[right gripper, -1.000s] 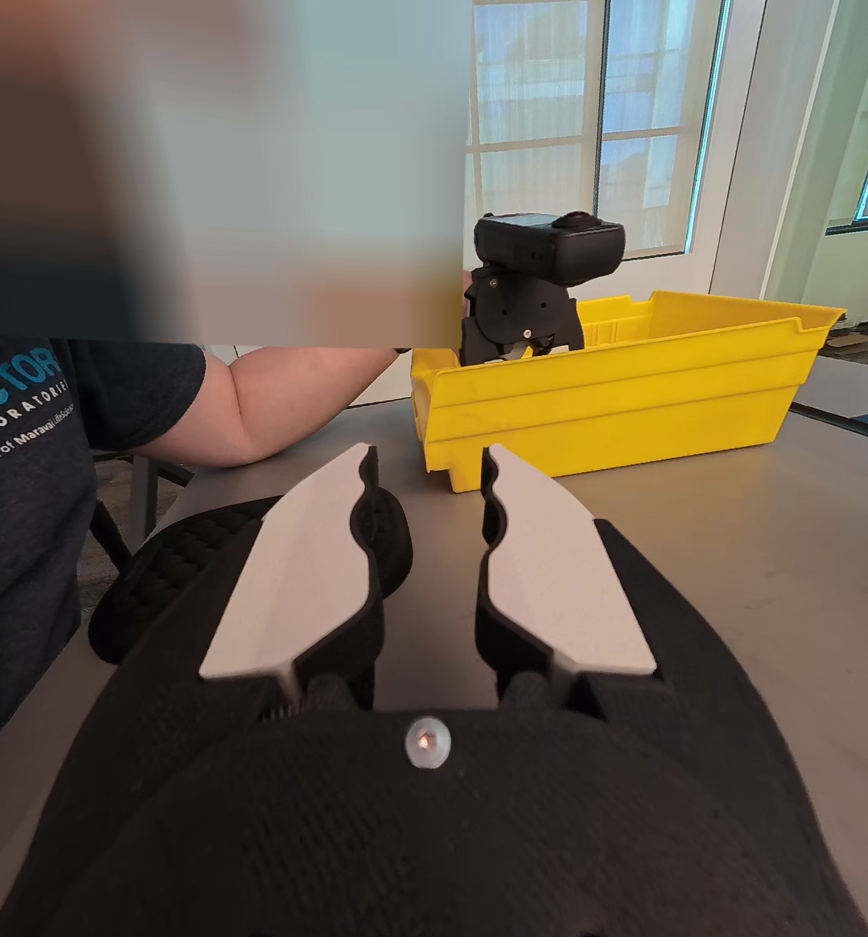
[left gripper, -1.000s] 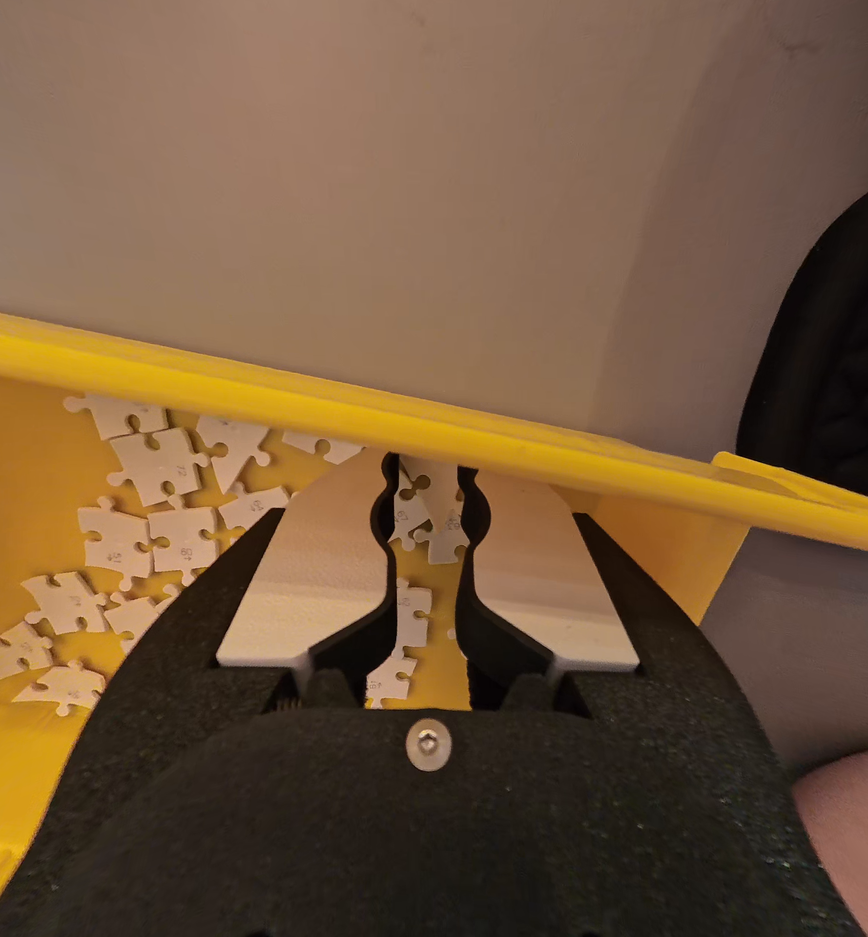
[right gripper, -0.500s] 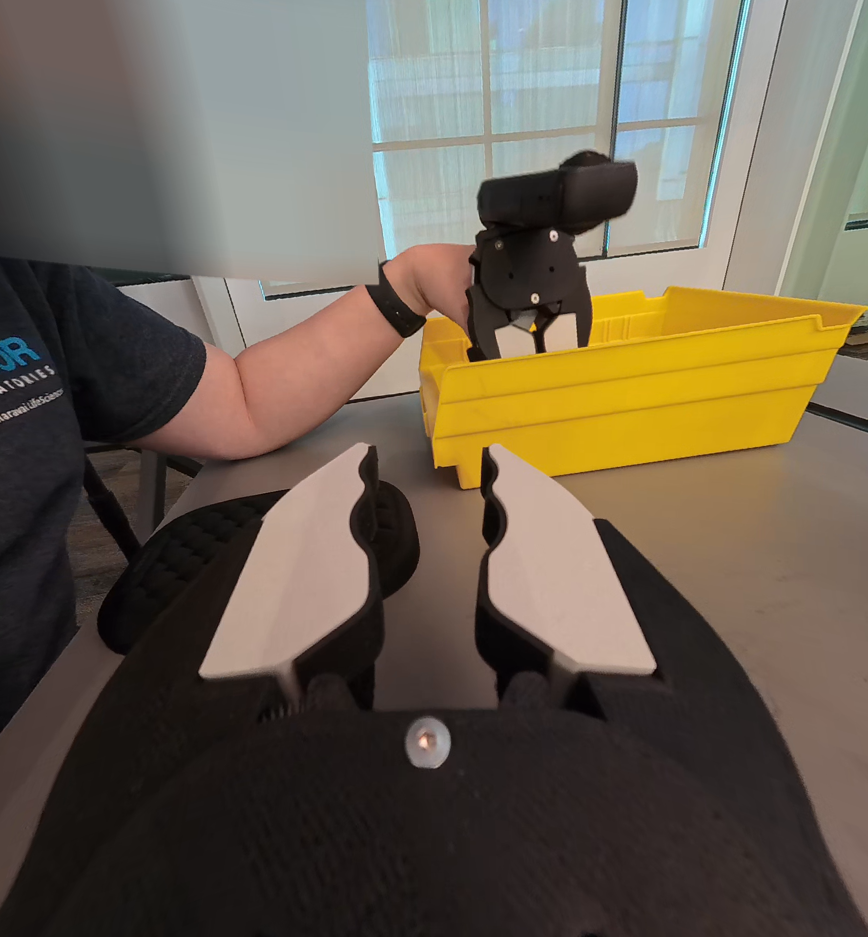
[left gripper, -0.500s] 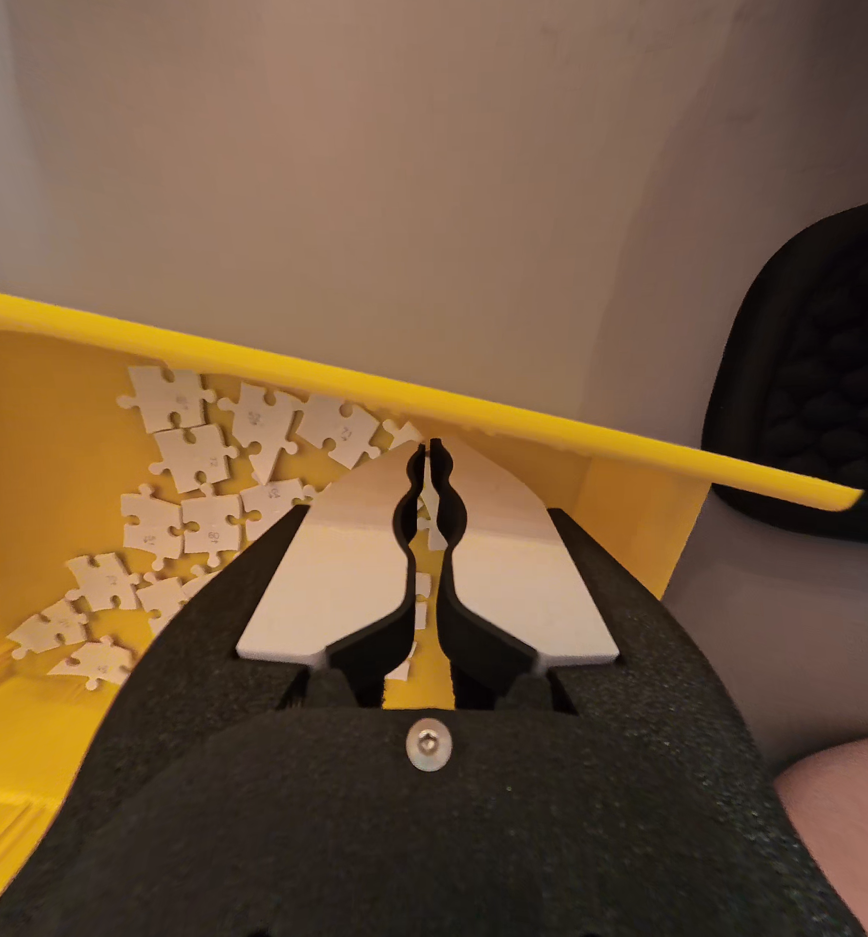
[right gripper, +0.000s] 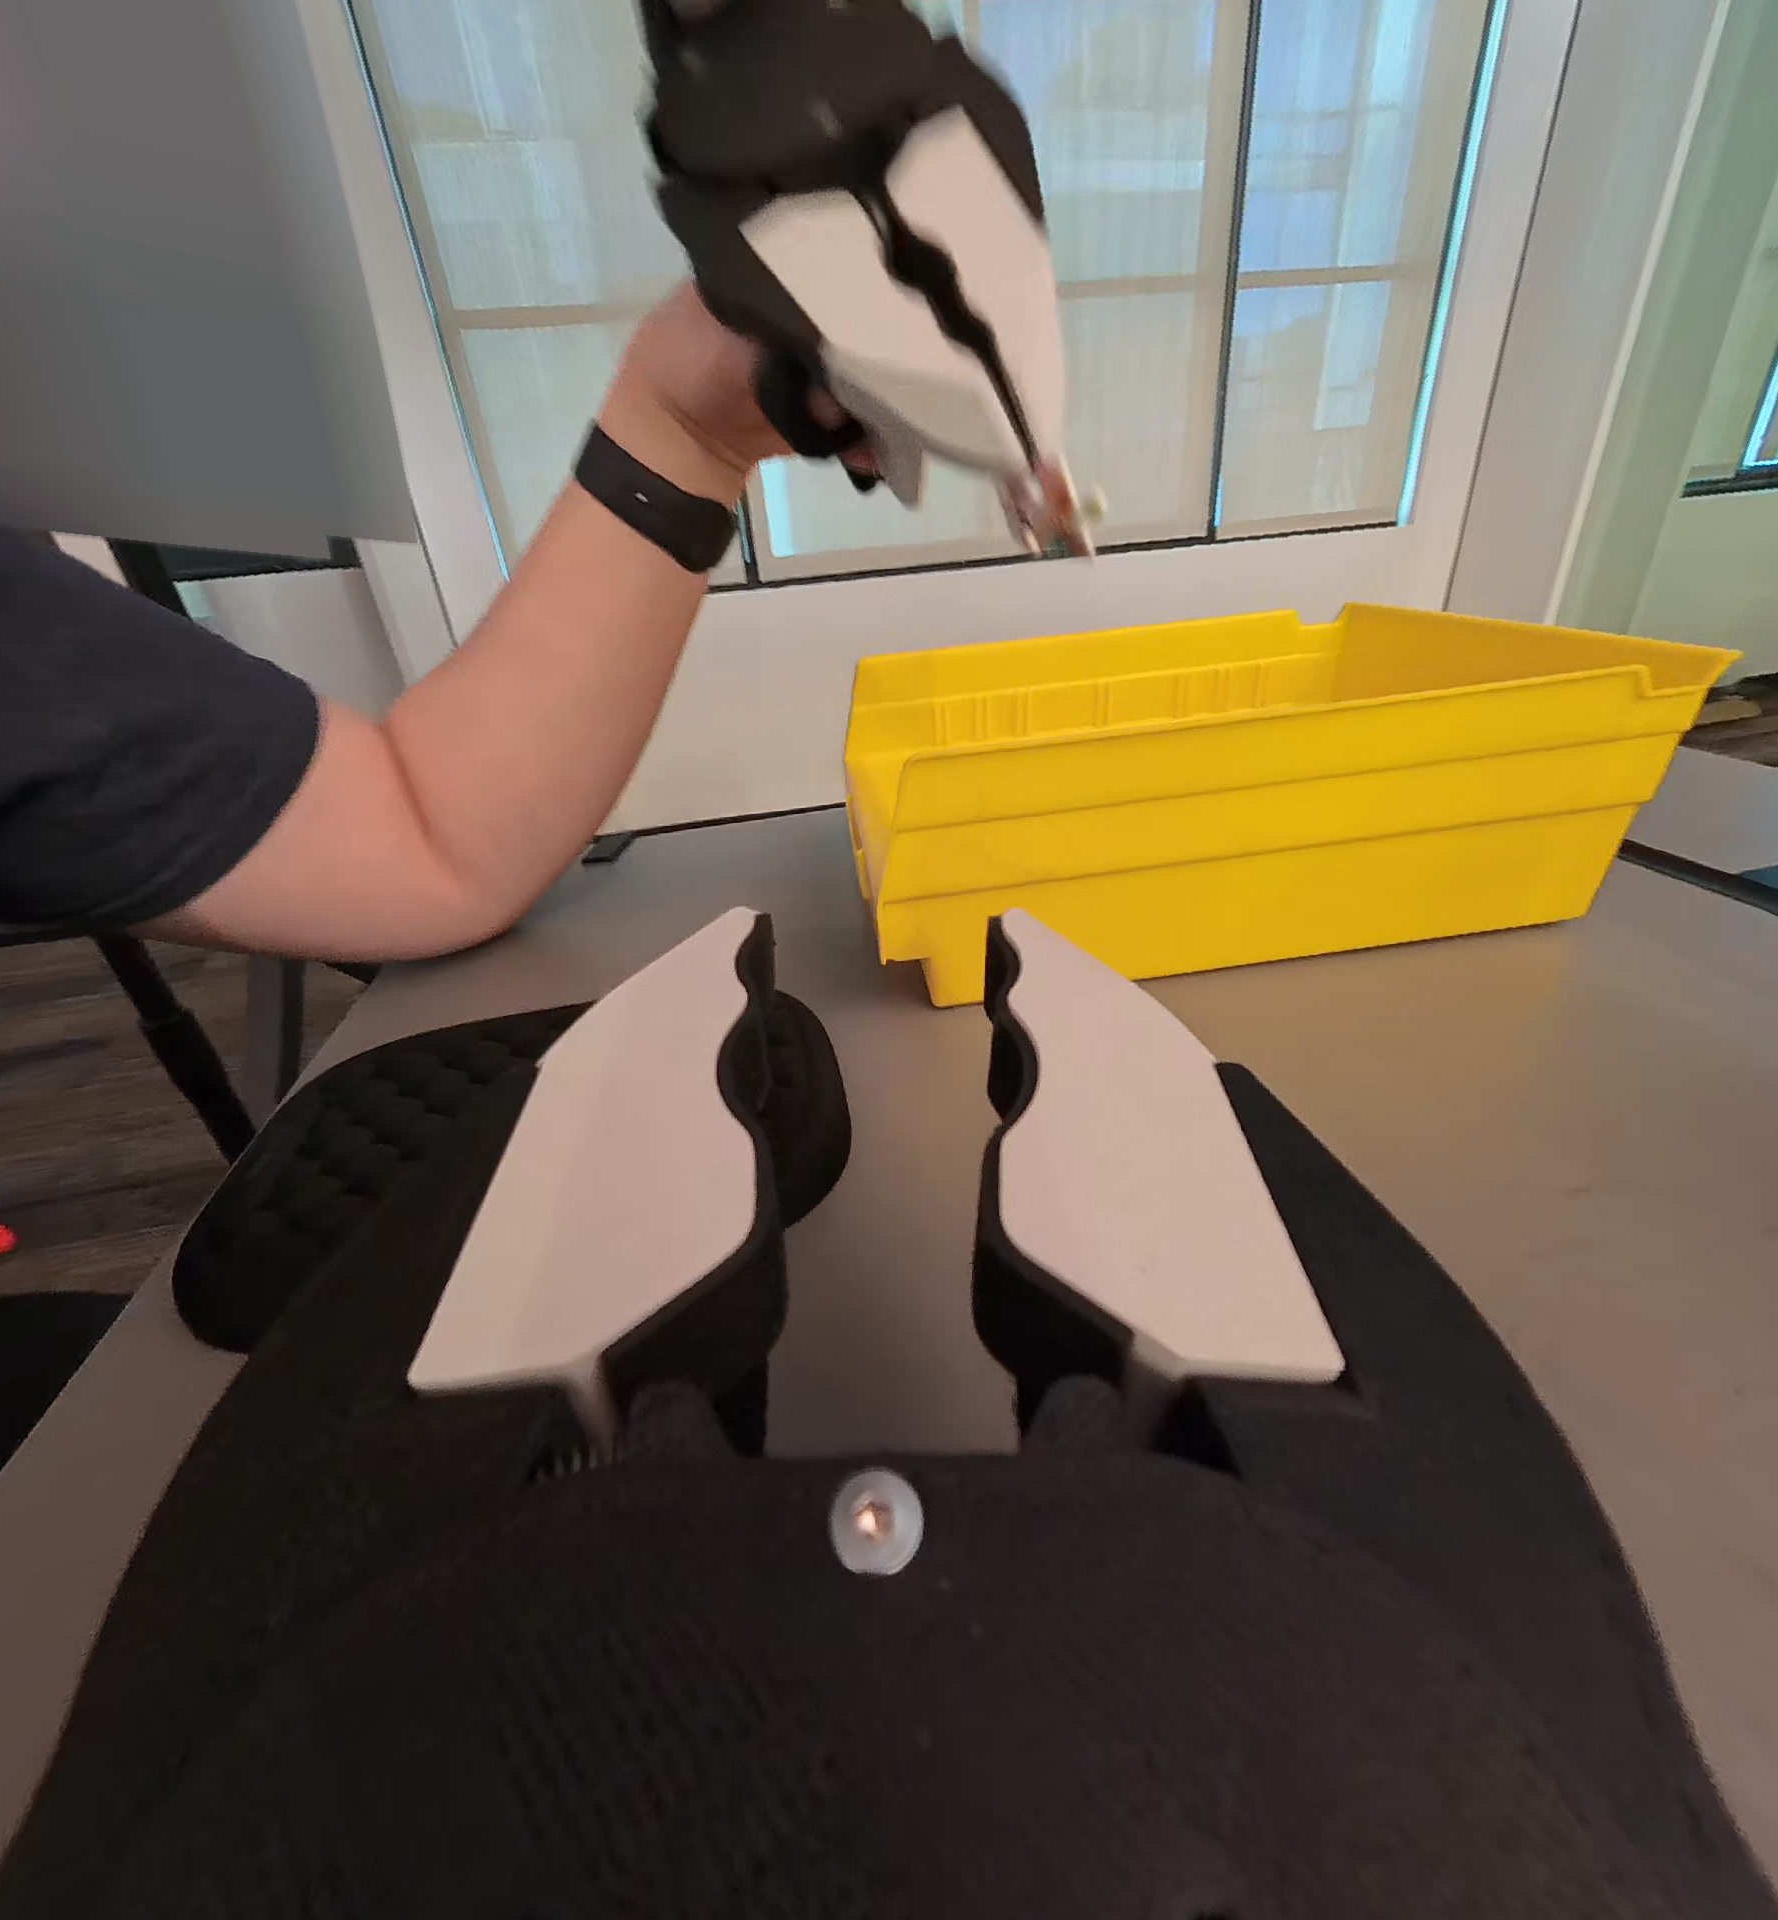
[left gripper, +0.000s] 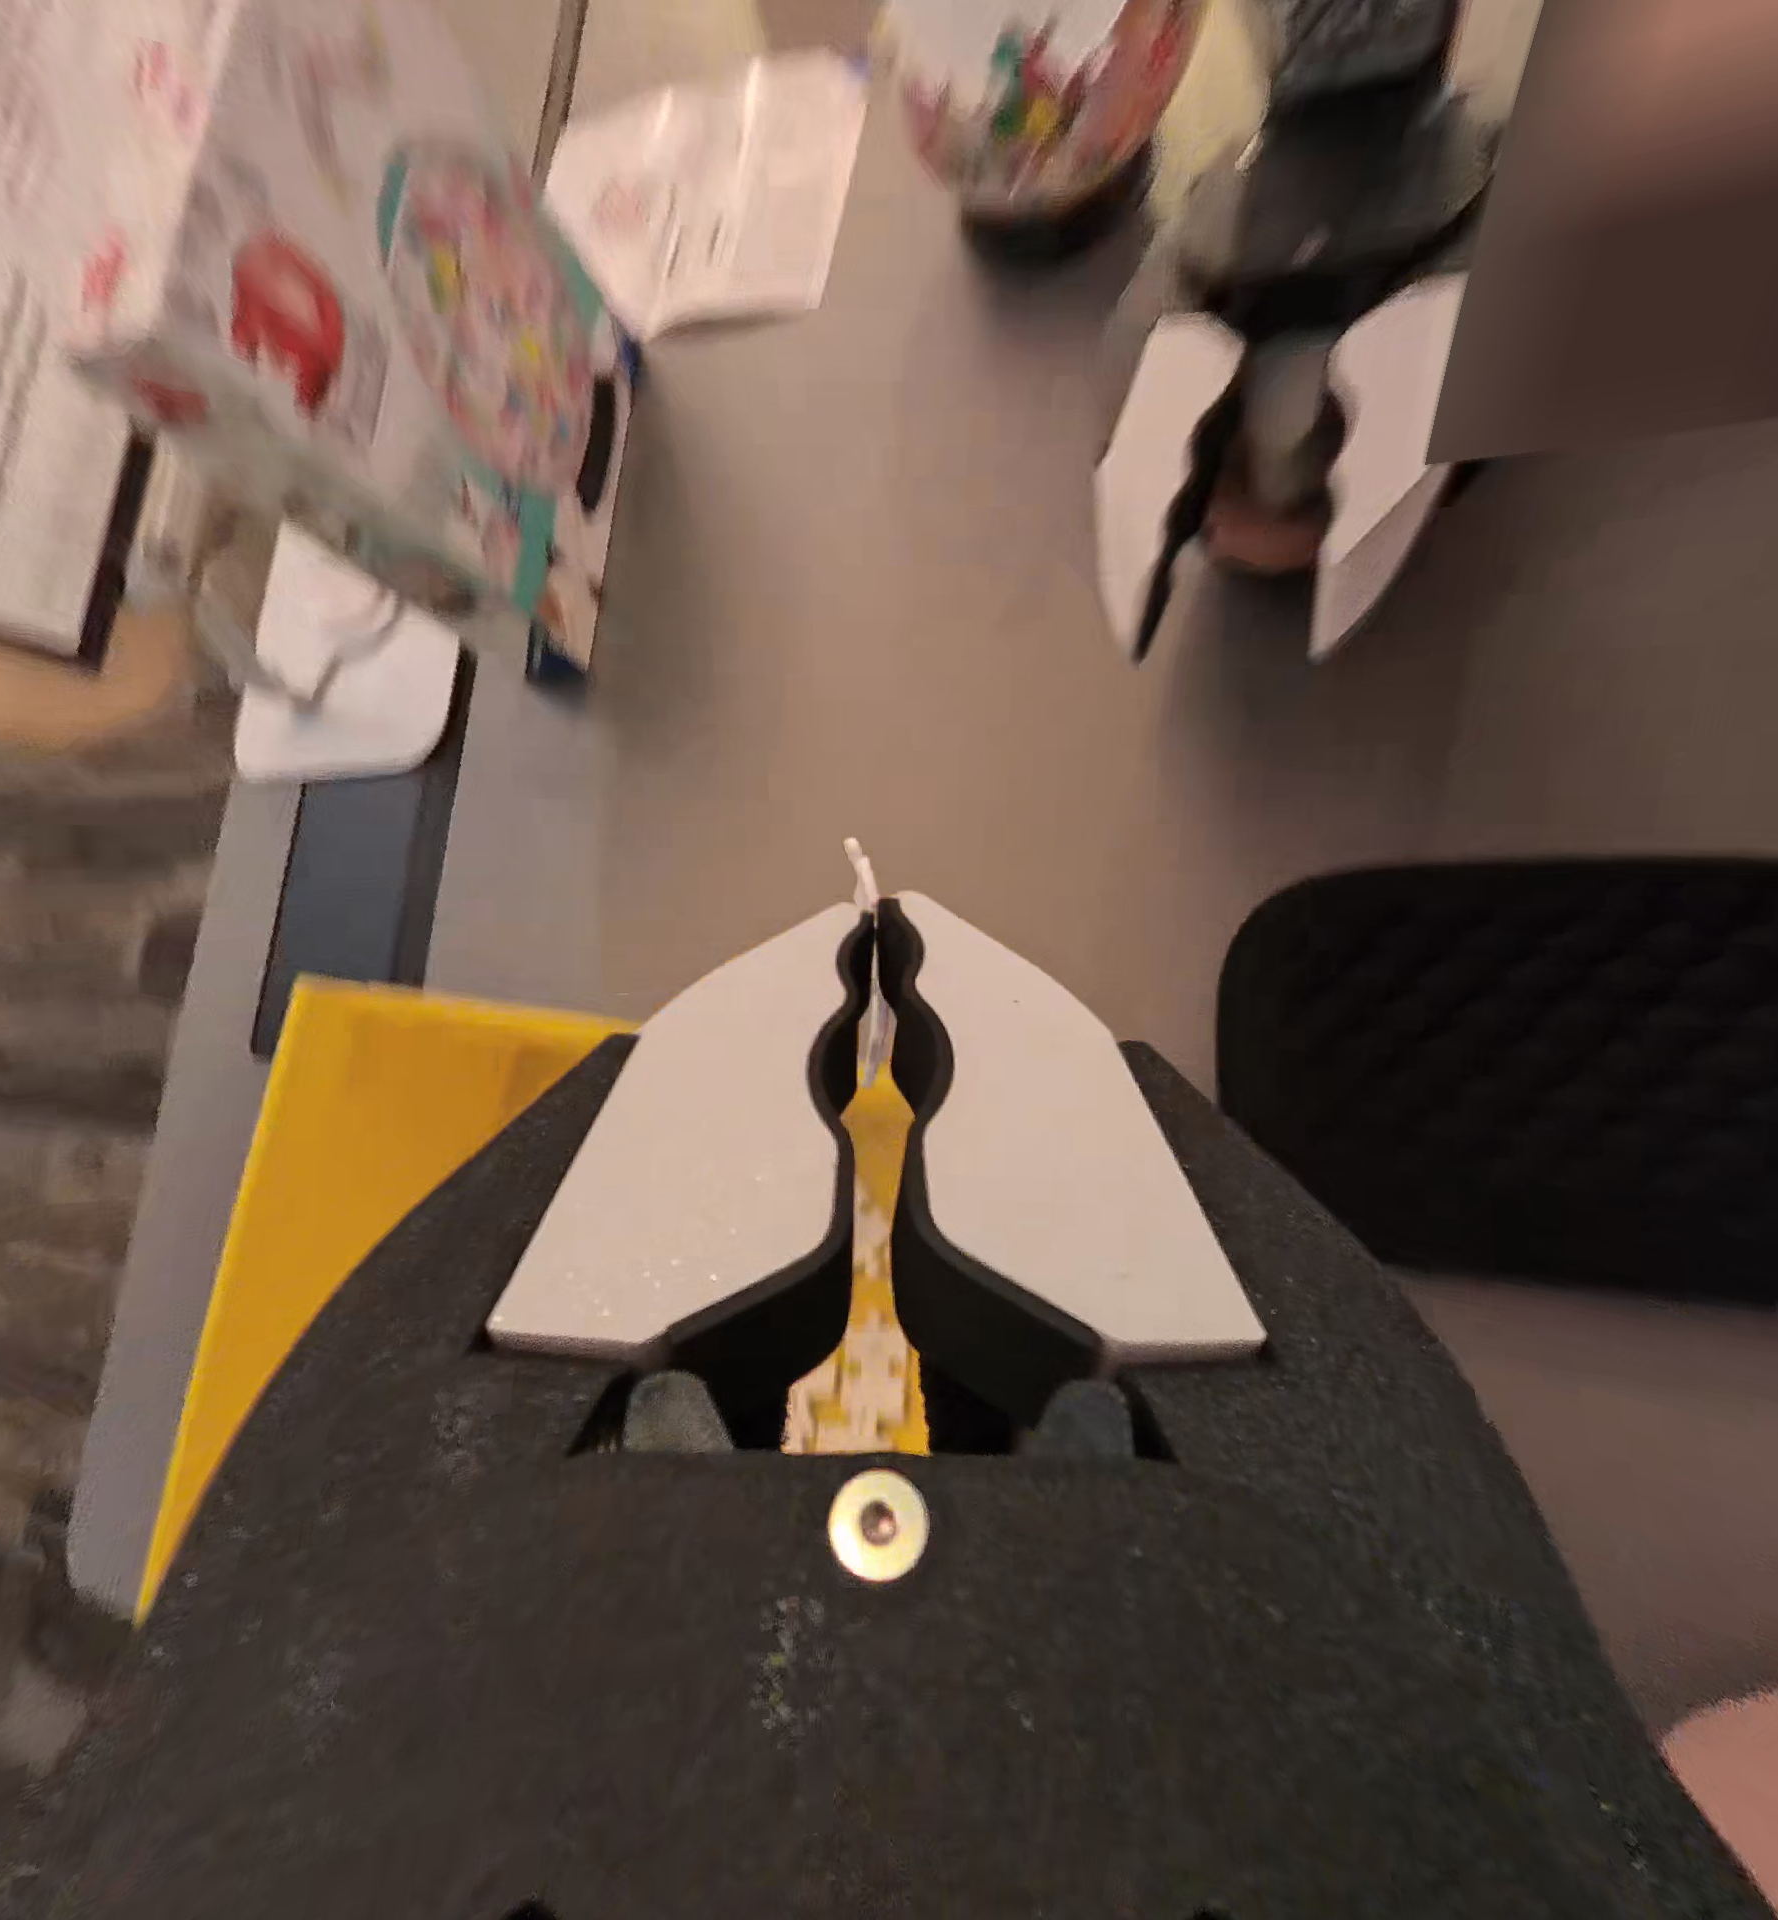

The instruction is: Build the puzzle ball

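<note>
**Left tongs are lifting one puzzle piece out of the bin**

Lifted clear of the yellow bin (right gripper: 1269,831) since the earlier frame, the left gripper (left gripper: 877,914) is now hanging high above the bench (right gripper: 1487,1143), and its fingers are pressing together on a thin white puzzle piece (left gripper: 864,883). This piece is standing edge-on, with its long axis running forward along the fingers and one tab sticking out past the tips. The right gripper (right gripper: 874,935) is waiting with its fingers spread and holding nothing, low over the bench's near edge beside a black pad (right gripper: 345,1164). The held piece is lying up and ahead of the right gripper. The remaining pieces are staying in the bin, at the bench's far side.
</note>
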Motion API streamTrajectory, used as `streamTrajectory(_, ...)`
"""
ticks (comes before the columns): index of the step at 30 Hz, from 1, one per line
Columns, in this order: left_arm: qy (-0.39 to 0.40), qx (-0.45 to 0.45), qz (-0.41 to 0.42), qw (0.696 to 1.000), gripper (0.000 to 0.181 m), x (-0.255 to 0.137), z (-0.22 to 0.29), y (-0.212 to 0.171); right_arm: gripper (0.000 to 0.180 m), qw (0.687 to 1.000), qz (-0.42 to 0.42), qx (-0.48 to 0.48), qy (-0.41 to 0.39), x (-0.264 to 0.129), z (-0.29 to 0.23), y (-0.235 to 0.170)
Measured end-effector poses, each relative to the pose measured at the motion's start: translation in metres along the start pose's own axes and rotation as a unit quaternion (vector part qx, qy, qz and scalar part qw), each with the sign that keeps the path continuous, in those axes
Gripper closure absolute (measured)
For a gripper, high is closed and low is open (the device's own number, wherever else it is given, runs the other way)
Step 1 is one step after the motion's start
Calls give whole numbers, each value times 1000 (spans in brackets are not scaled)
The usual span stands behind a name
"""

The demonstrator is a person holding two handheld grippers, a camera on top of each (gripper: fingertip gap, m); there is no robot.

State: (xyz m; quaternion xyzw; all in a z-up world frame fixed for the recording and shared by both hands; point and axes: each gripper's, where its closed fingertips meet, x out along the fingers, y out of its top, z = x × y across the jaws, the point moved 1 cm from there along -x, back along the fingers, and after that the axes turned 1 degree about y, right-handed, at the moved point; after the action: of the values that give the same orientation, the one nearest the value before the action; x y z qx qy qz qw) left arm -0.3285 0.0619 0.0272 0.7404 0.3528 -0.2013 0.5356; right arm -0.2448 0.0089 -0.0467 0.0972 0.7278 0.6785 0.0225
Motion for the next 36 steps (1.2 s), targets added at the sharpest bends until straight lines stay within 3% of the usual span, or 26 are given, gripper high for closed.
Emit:
streamTrajectory(3, -31, 41, 14, 999, 180, 31, 18, 46, 140, 1000, 2, 1, -20, -14, -5, 7)
streamTrajectory(6, -67, 61, -16, 996, 180, 89, 36, 66, 140, 998, 23, 17, -53, -42, -14, 19)
streamTrajectory(10, -40, 88, 11, 995, 180, 154, 32, 87, 141, 992, 5, -33, -126, -97, -26, 17)
streamTrajectory(12, -46, 124, 38, 990, 180, 176, 35, 92, 141, 986, -10, -55, -156, -122, -32, 14)
streamTrajectory(16, -74, 188, 15, 979, 180, 207, 47, 77, 140, 978, -4, -67, -197, -157, -39, 13)
streamTrajectory(21, -102, 229, -35, 967, 180, 223, 66, 55, 141, 975, 24, -74, -210, -174, -38, 23)
streamTrajectory(28, -97, 222, -38, 969, 180, 226, 77, 45, 140, 979, 26, -75, -190, -172, -45, 24)
streamTrajectory(36, -97, 90, -30, 991, 154, 216, 88, 57, 140, 976, 68, -50, -199, -185, -42, 35)
